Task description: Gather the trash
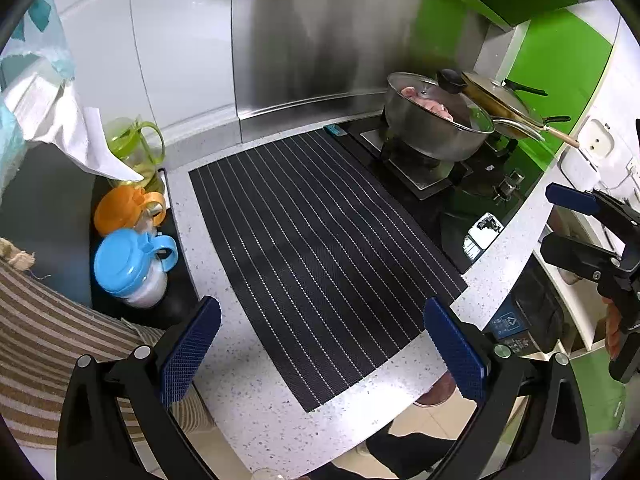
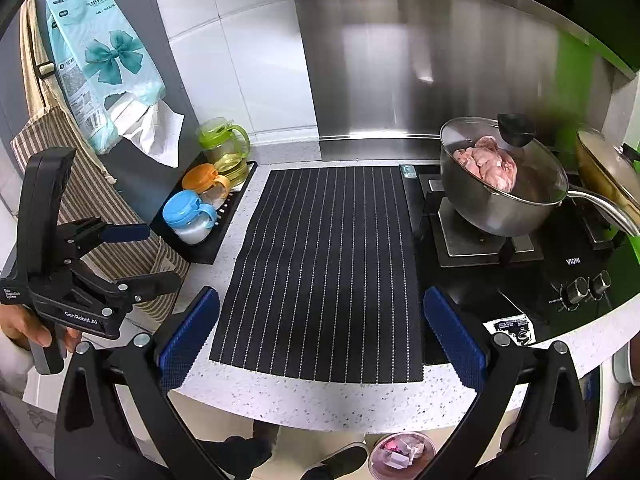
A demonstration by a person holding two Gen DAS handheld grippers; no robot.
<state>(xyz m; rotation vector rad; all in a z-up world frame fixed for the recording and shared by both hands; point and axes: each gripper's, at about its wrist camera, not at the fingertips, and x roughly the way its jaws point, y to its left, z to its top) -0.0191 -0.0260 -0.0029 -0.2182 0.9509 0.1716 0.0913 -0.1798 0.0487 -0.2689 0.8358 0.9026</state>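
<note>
My gripper pads (image 2: pixel 188 330) are blue, rough-textured rubbery plastic on matt black arms. The bench (image 2: pixel 320 400) is smooth speckled stone under a woven striped mat (image 2: pixel 328 272). The pot (image 2: pixel 492 208) and backsplash (image 2: pixel 420 64) are brushed metal, the lid (image 2: pixel 500 160) glossy glass.

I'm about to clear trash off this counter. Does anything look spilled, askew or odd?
Nothing spilled. The striped mat lies bare and flat. One oddity: the pot's glass lid sits tilted on the pot, with raw meat showing under it. Both grippers are open and hold nothing.
</note>
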